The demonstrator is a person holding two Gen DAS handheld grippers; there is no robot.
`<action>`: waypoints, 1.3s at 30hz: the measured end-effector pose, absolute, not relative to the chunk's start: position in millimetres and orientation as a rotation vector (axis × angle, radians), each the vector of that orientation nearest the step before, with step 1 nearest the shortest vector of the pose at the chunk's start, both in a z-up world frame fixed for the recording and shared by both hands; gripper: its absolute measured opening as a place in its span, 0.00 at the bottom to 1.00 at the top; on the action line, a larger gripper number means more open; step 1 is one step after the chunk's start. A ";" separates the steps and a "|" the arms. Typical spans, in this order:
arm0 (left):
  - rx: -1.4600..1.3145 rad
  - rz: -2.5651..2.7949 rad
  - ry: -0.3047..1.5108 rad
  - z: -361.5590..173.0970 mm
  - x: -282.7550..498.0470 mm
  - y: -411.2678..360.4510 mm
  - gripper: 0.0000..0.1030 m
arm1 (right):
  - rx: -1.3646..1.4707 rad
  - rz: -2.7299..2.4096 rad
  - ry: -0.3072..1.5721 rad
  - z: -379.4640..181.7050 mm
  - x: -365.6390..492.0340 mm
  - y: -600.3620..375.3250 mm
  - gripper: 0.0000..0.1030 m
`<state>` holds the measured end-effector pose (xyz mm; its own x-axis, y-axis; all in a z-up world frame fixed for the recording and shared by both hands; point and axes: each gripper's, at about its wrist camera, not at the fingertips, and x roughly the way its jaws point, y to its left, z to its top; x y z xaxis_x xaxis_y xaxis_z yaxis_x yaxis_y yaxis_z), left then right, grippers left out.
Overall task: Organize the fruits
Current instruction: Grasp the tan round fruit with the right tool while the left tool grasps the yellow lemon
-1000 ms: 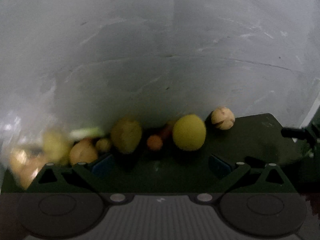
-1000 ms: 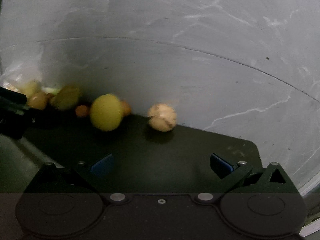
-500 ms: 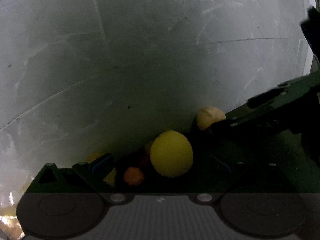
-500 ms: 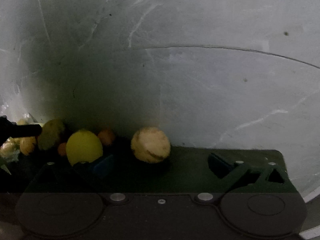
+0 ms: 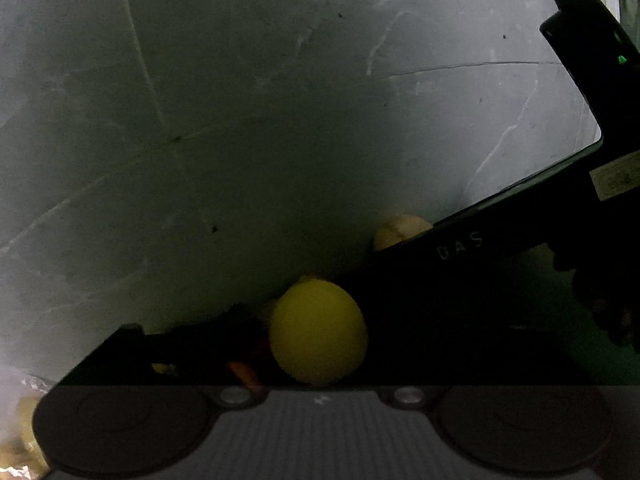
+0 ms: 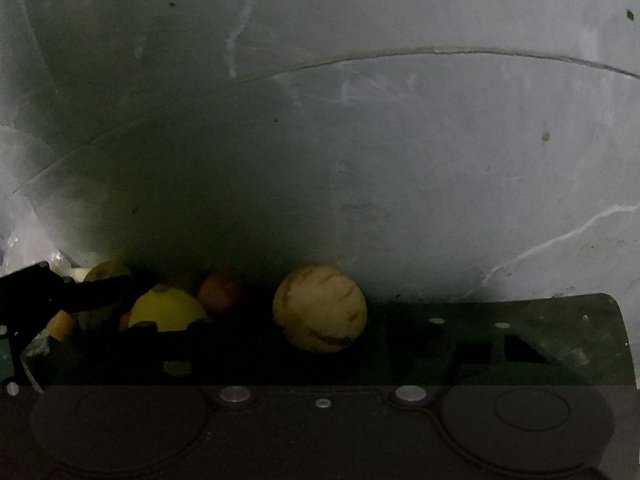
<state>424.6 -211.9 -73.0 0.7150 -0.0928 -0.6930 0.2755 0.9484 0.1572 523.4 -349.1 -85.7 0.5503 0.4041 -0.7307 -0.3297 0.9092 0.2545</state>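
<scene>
a pale grey plastered wall fills most of both views, marked with white scratches, small dark specks and thin curved seam lines. lighting is dim; a broad shadow darkens the lower centre of the wall. a dark green tabletop meets the wall at lower right.
</scene>
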 end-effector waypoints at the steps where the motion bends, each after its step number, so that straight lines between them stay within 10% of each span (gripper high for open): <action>1: 0.253 -0.210 0.750 -73.4 425.5 -211.3 0.77 | 0.093 0.433 0.888 -85.9 524.8 -349.0 0.60; 12: 0.235 -0.196 0.787 -82.0 448.0 -209.8 0.59 | 0.090 0.446 0.899 -91.2 525.2 -346.2 0.52; 39: 0.130 -0.184 0.806 -70.7 376.8 -179.6 0.55 | 0.117 0.412 0.889 -68.5 446.9 -345.6 0.51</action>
<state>376.8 -179.6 -70.7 0.6775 -0.1135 -0.7267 0.2123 0.9761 0.0455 446.9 -345.6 -68.5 0.5578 0.3964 -0.7292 -0.3005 0.9154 0.2678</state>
